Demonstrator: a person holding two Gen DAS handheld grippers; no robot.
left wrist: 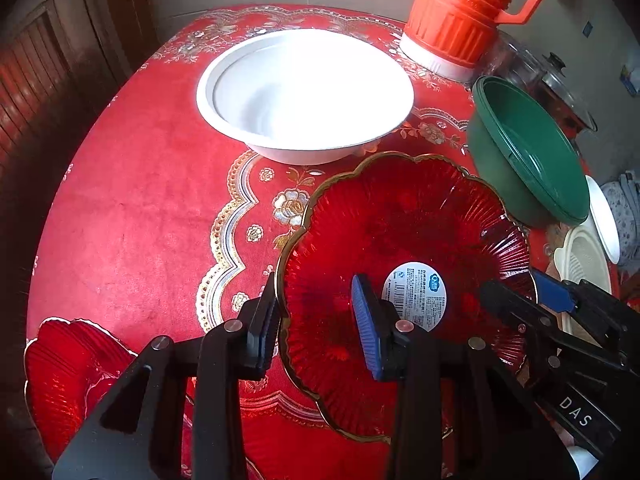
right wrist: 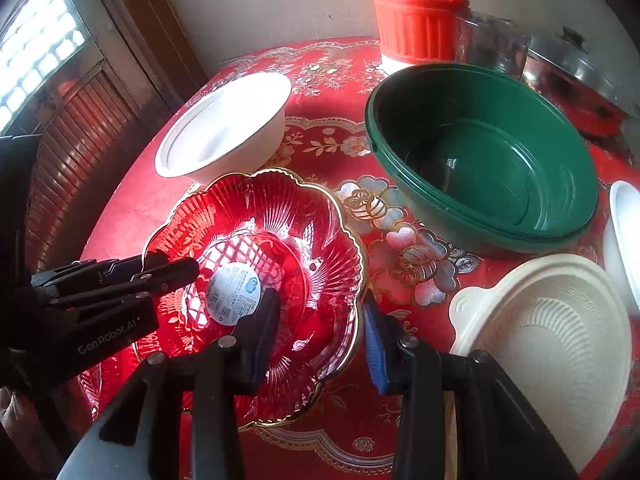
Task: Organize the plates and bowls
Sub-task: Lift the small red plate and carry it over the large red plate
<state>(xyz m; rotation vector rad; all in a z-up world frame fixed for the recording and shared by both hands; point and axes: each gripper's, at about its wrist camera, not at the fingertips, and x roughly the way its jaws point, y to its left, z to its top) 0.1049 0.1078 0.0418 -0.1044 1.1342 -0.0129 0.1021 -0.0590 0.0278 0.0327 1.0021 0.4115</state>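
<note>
- Gripping the red glass plate (left wrist: 404, 248) is how my left gripper (left wrist: 320, 320) shows in the left wrist view: one finger sits outside the scalloped gold rim, the blue-padded one inside, just beside the white label, and the jaws look closed on that rim.
- Opposite it across the plate, my right gripper (left wrist: 524, 292) reaches over the rim from the other side.
- Beyond the plate stands the white bowl (left wrist: 304, 92), apart from it; the green bowl (left wrist: 528, 148) sits just beside the plate's far right edge, with the orange jug (left wrist: 468, 12) behind it.
- Well off the plate's near left edge lies a second red plate (left wrist: 68, 376), unstacked.
- From the right wrist view, my right gripper (right wrist: 320, 320) straddles the red glass plate (right wrist: 256, 240) at its near rim, one finger inside, the blue pad outside; the jaws look closed on it, though the fingers hide the actual contact.
- My left gripper (right wrist: 168, 268) holds the opposite rim.
- Right of the plate sit a cream strainer dish (right wrist: 552, 320), the green bowl (right wrist: 484, 160) and another white bowl's edge (right wrist: 622, 236).
- I judge the sorting barely begun: nothing is nested, and the plates and bowls are all yet to be grouped.
</note>
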